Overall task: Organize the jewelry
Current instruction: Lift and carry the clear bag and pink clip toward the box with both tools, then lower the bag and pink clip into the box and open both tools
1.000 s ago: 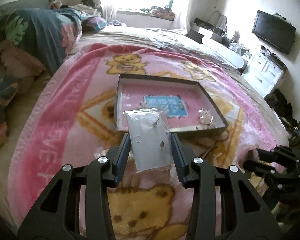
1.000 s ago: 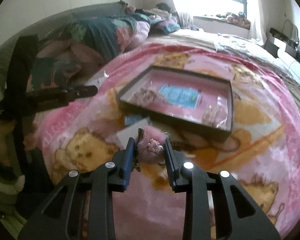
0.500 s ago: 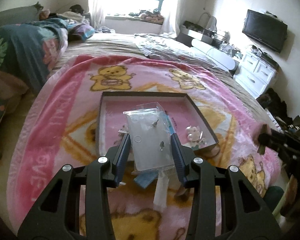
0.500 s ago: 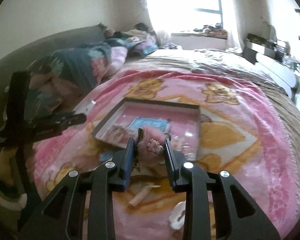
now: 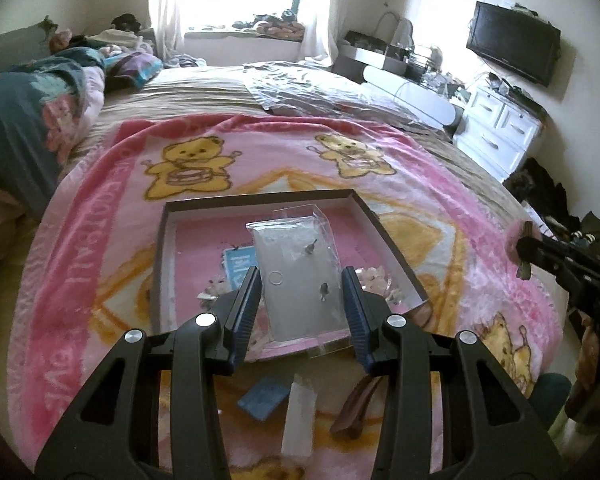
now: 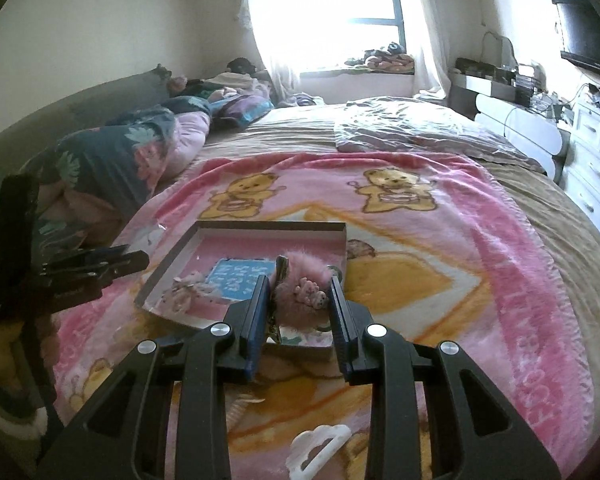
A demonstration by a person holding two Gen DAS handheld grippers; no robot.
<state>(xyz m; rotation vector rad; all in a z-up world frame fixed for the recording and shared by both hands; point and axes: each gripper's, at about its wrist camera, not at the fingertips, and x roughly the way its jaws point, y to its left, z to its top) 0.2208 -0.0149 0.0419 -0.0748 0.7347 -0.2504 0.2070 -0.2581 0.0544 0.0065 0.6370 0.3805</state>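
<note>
My left gripper (image 5: 302, 286) is shut on a clear plastic bag with small earrings on a white card (image 5: 296, 276), held above the shallow dark-rimmed tray (image 5: 162, 248). My right gripper (image 6: 298, 300) is shut on a fluffy pink hair clip (image 6: 300, 284), held over the near corner of the same tray (image 6: 260, 227). The tray has a pink floor with a blue card (image 6: 238, 276) and small pale jewelry pieces (image 6: 184, 288). The right gripper shows at the far right of the left wrist view (image 5: 528, 252); the left gripper shows at the left of the right wrist view (image 6: 112, 264).
The tray lies on a pink teddy-bear blanket (image 5: 100, 240) on a bed. Near me on the blanket lie a blue card (image 5: 264, 398), a white strip (image 5: 298, 416), a brown clip (image 5: 358, 408) and a white cloud-shaped clip (image 6: 320, 446). Bedding is piled at left (image 6: 120, 160); white drawers stand at right (image 5: 500, 128).
Both grippers have risen and pulled back with their loads still held. The tray now looks farther away and more of the bed shows.
</note>
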